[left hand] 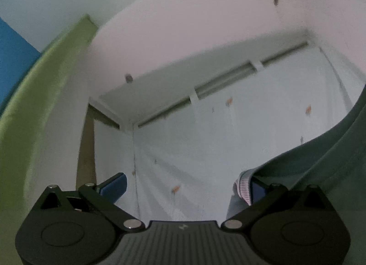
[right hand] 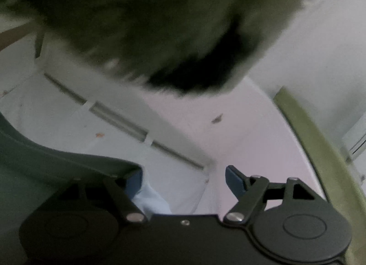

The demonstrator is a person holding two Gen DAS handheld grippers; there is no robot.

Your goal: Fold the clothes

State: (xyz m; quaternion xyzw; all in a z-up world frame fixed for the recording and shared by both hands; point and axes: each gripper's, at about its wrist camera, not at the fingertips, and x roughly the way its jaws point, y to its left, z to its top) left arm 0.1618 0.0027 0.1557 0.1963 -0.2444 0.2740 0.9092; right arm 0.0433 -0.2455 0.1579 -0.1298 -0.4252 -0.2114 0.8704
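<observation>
Both grippers, left (left hand: 186,183) and right (right hand: 184,179), are pointing upward, fingers standing wide, beside a dark green garment (left hand: 331,164).

Dark green garment (left hand: 331,168) with ribbed edge band hangs raised, filling right side of left wrist view and left side of right wrist view (right hand: 45,157). Pale blue fabric shows beneath it.

A blurred dark mass (right hand: 141,24) (unidentifiable) hides the right view's upper half.
</observation>
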